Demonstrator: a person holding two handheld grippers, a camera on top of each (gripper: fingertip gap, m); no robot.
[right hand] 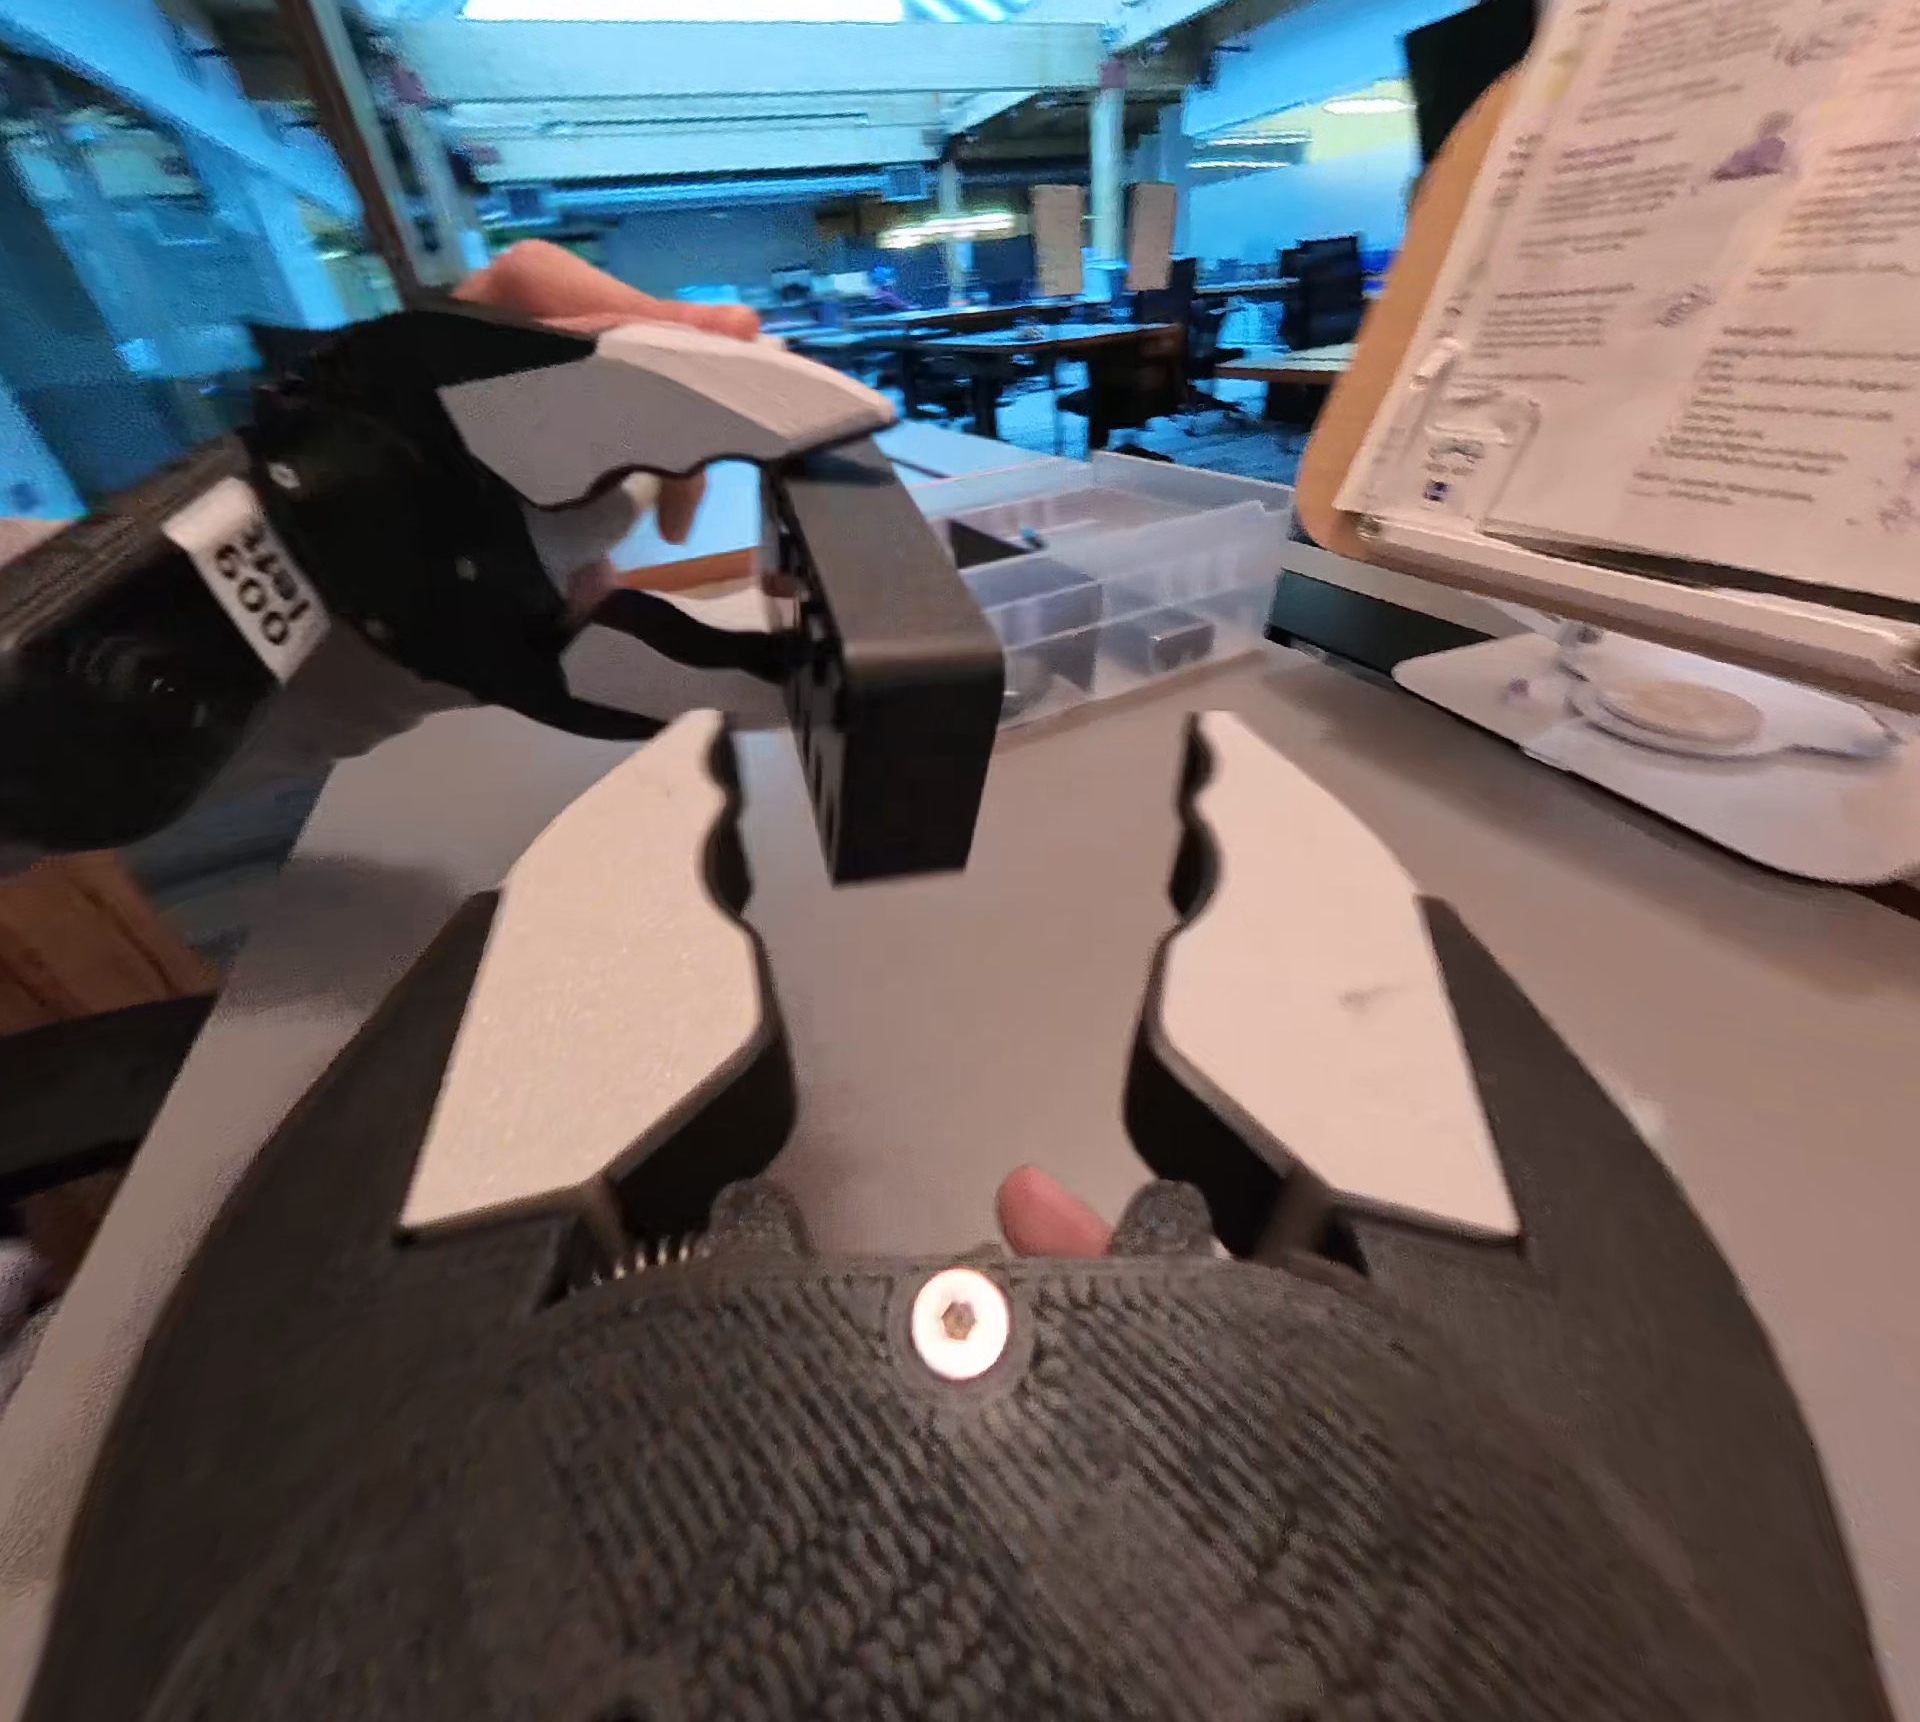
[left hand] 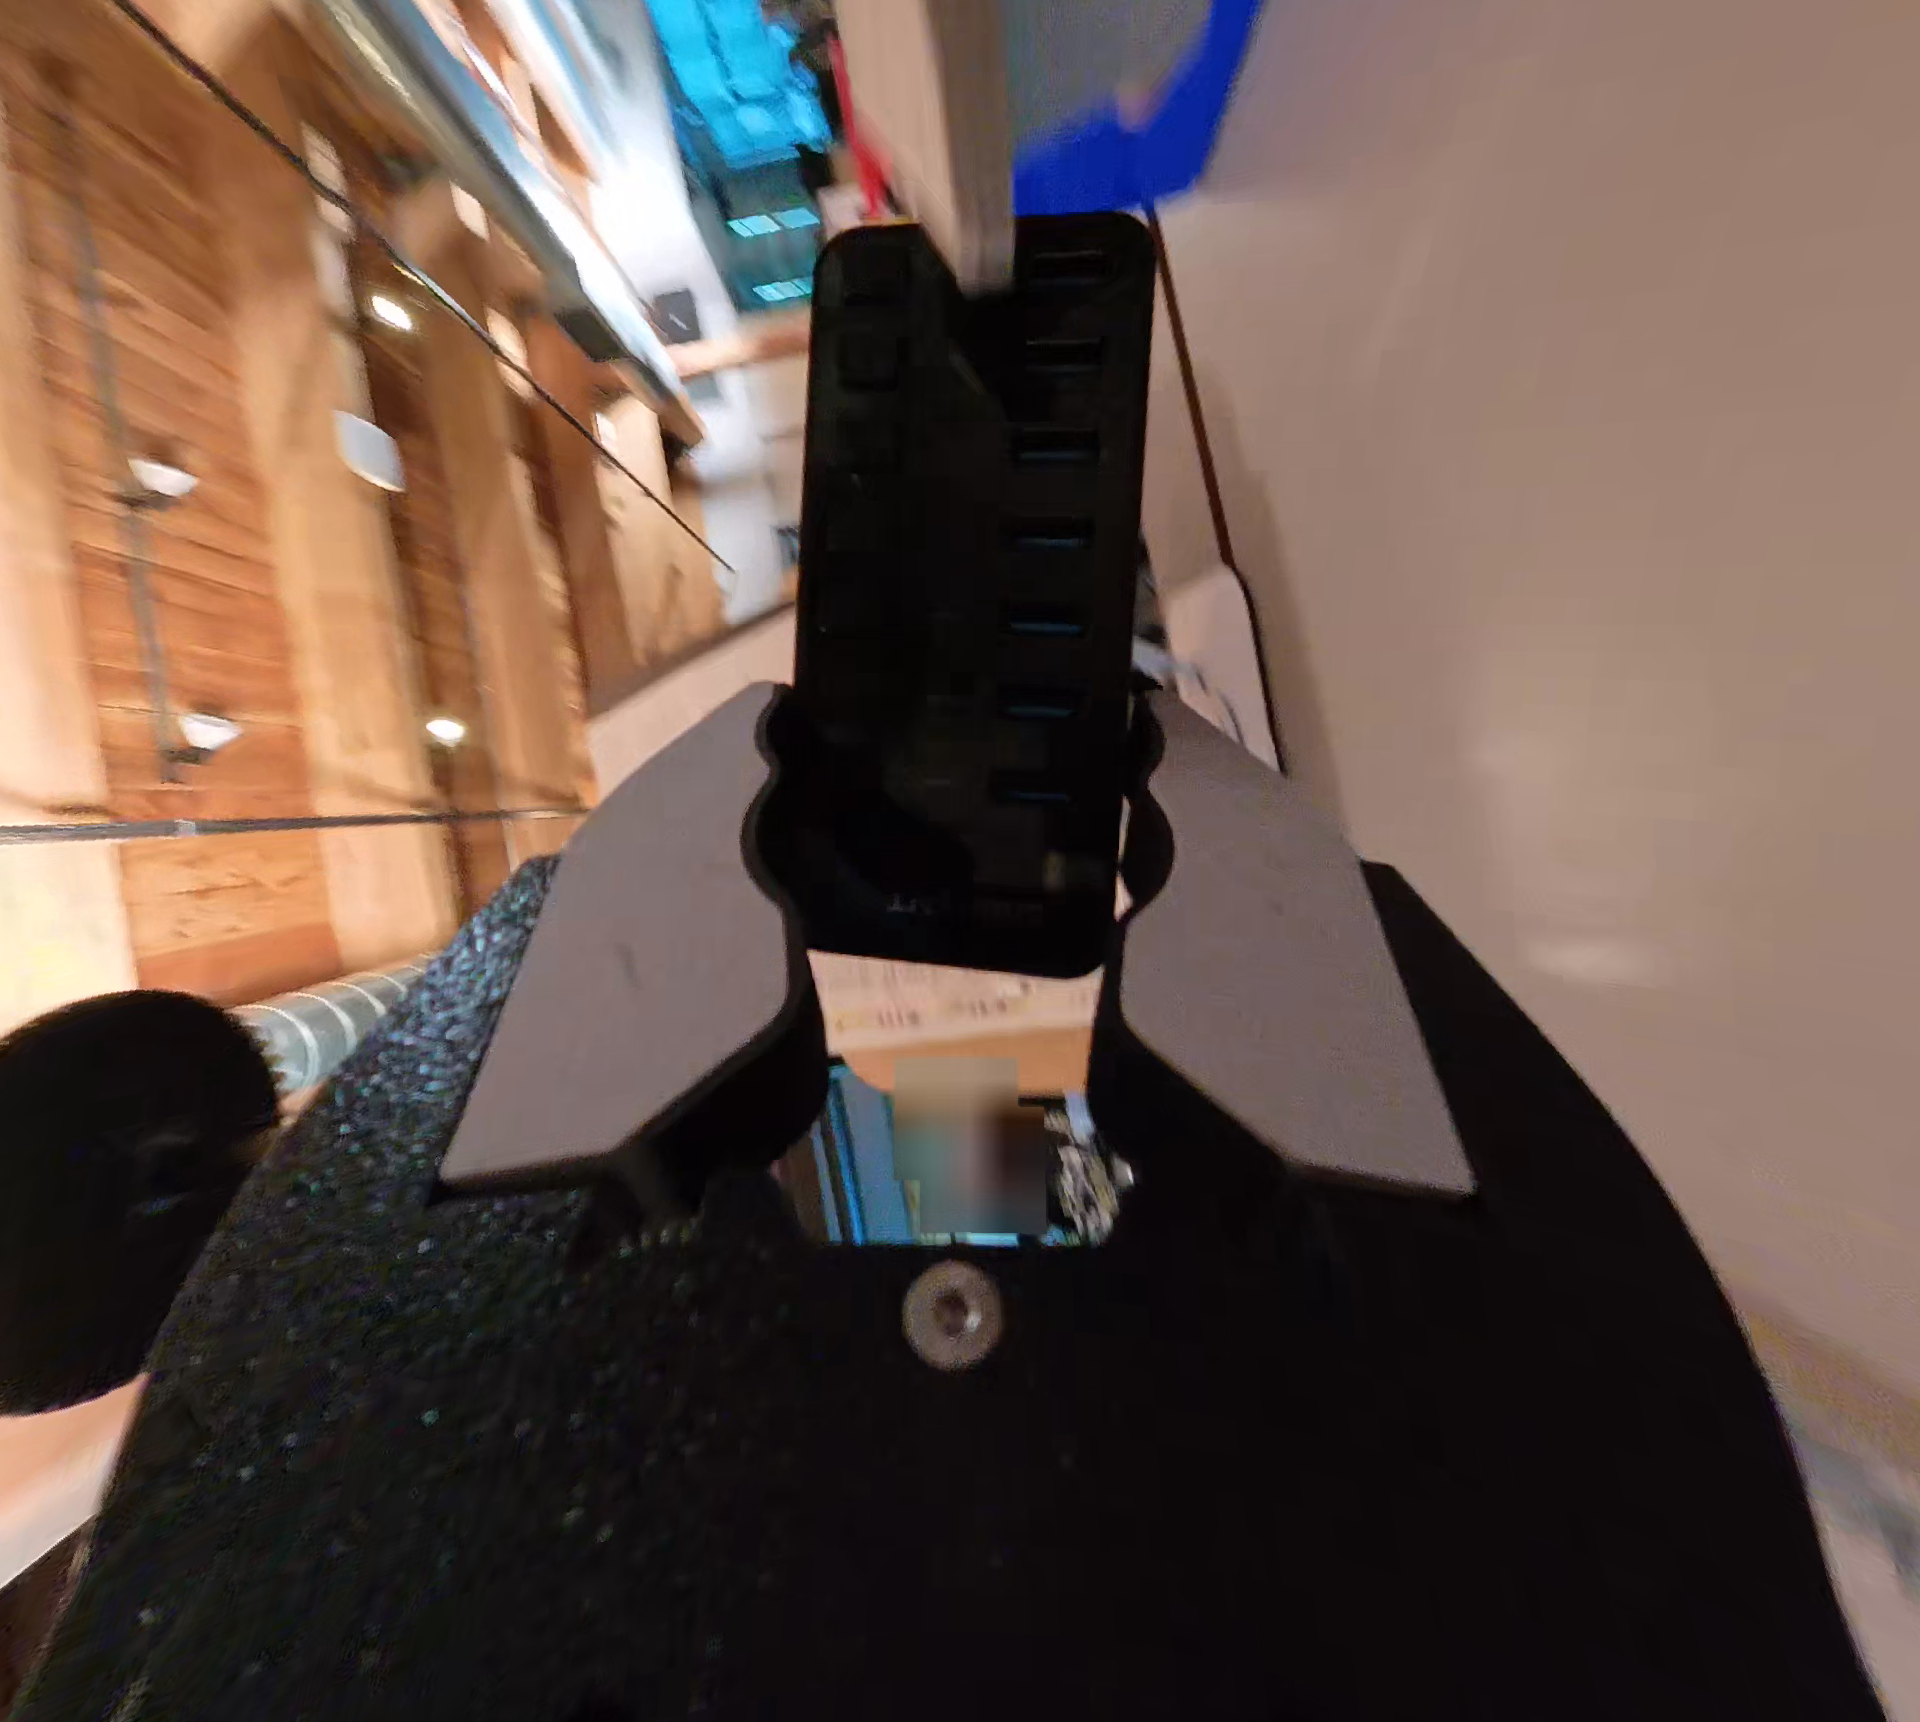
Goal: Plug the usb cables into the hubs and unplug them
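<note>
In the left wrist view my left gripper (left hand: 956, 716) is shut on the near end of a black USB hub (left hand: 977, 477). The hub points away from the camera and has a row of several blue-lit ports along its right side. In the right wrist view the left gripper (right hand: 810, 529) holds the hub (right hand: 894, 664) in the air above the grey table (right hand: 935, 1049). My right gripper (right hand: 956, 758) is open and empty. Its left fingertip (right hand: 707, 768) is just beside the hub's lower end. No USB cable is in view.
A clear plastic organiser box (right hand: 1122, 571) stands behind the hub. A stand with printed pages (right hand: 1662, 270) and a white base (right hand: 1714, 737) are at the right. A blurred grey and blue shape (left hand: 1143, 10) lies past the hub's far end.
</note>
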